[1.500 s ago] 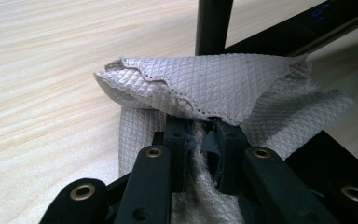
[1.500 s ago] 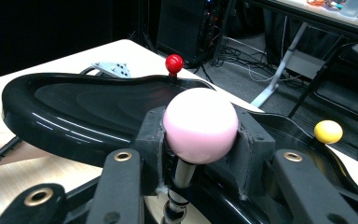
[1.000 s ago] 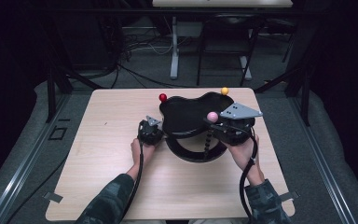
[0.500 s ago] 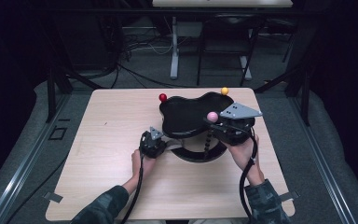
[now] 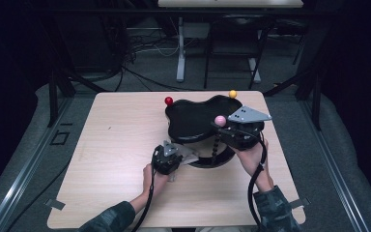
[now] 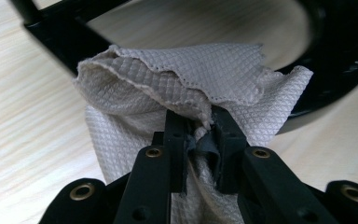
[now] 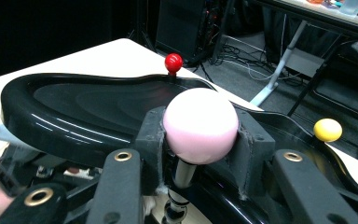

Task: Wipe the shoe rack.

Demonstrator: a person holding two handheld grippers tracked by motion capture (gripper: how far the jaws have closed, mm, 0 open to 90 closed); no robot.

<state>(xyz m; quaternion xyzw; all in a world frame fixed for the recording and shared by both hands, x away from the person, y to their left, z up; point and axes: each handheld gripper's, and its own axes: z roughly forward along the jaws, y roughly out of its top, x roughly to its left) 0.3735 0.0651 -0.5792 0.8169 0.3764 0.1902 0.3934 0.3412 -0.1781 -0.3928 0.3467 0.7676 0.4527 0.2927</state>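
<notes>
The left gripper [image 6: 198, 135], at the stand's [image 5: 193, 121] seven o'clock, pinches a grey cloth [image 6: 191, 88]; the right gripper [image 7: 200, 135] clamps the pink ball [image 7: 200, 125]. The cloth hides the left fingers' tips.

- We see a light wooden table [image 5: 116, 145] with rounded corners, brightly lit against a dark room
- Grey carpet floor [image 5: 24, 159] surrounds it, with metal rails [image 5: 9, 193] running along both sides
- Behind stands a white desk leg [image 5: 180, 53] amid tangled cables [image 5: 140, 48] on the floor
- Black frame struts [image 5: 58, 82] flank the far corners
</notes>
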